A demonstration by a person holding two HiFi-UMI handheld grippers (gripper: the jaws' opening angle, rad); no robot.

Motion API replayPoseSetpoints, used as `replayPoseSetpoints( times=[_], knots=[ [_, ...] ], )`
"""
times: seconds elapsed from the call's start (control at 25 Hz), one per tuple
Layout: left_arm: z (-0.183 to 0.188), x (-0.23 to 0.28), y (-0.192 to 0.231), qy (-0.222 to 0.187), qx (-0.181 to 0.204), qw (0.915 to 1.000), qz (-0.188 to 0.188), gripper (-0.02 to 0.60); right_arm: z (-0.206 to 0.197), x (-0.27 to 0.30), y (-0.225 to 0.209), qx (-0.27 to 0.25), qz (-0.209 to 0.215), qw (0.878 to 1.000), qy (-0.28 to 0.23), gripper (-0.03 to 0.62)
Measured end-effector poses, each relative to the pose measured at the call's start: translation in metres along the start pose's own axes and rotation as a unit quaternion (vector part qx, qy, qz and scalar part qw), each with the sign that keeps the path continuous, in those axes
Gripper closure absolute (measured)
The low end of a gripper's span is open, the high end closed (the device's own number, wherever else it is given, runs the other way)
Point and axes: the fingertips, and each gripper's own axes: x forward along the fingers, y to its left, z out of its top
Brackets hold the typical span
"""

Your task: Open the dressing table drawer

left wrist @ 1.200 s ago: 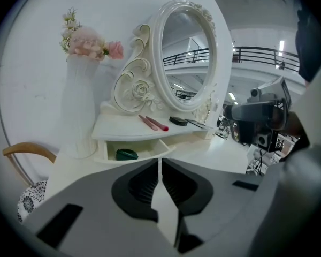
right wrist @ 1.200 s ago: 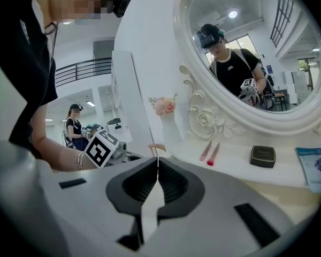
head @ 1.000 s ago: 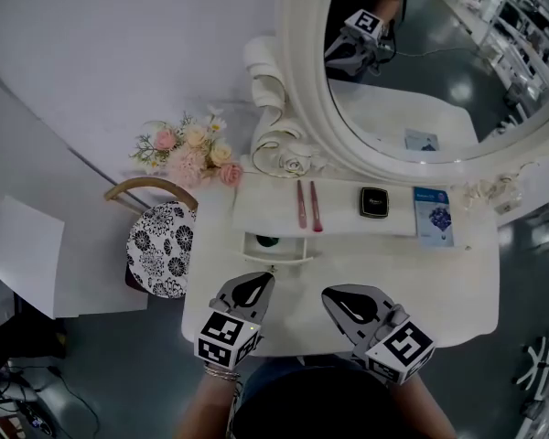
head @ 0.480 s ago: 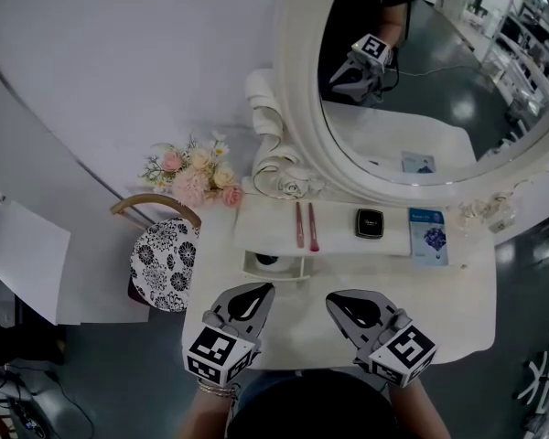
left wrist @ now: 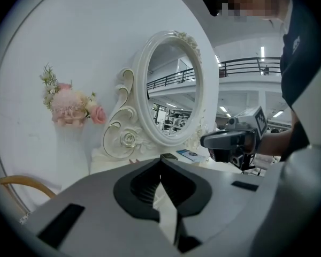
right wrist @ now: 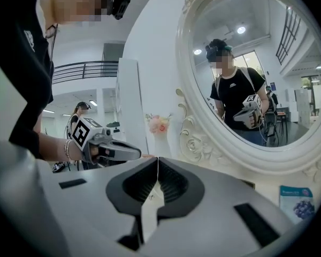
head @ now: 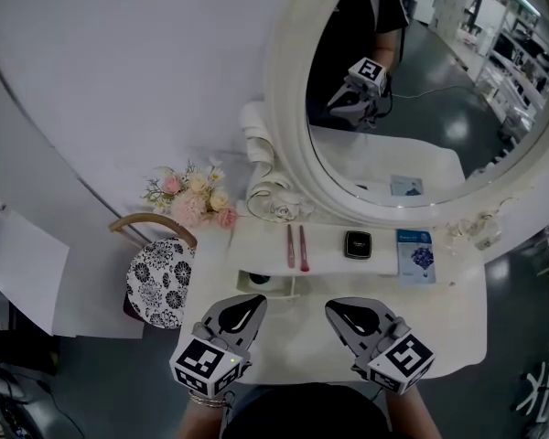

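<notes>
White drawer (head: 284, 283) sits open, L gripper (head: 258, 299) & R gripper (head: 332, 306) both w/ jaws together, empty.

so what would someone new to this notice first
The big oval mirror in its carved white frame fills the upper right of the head view, above a white dressing table whose small drawer stands open at the left. Pink flowers sit left of the frame with a black-and-white patterned seat below them. The left claw and the right claw are shut and empty over the table's near edge.
</notes>
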Motion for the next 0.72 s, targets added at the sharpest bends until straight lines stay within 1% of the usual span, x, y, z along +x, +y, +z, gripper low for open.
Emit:
replayPoseSetpoints(
  times=[0.2, 0.36, 0.48, 0.64, 0.72],
  knots=[
    [0.024, -0.003, -0.006, -0.024, 0.018, 0.9995, -0.003, 0.565, 0.011, -0.012, -0.006, -0.012, -0.016, 1.0, -0.009, 0.576],
    [0.041, -0.01, -0.01, -0.041, 0.043, 0.9982, -0.003, 0.565, 0.036, -0.019, -0.003, -0.023, -0.014, 0.999, -0.043, 0.576],
    [0.051, -0.015, -0.013, -0.05, 0.054, 0.9973, -0.006, 0.564, 0.046, -0.025, -0.005, -0.039, -0.023, 0.998, -0.048, 0.576],
    [0.064, -0.021, -0.011, -0.061, 0.056, 0.9966, 0.005, 0.565, 0.06, -0.033, -0.007, -0.053, -0.033, 0.995, -0.074, 0.576],
    [0.069, -0.024, -0.009, -0.066, 0.056, 0.9962, 0.012, 0.565, 0.063, -0.034, -0.008, -0.05, -0.038, 0.995, -0.076, 0.576]
  ],
)
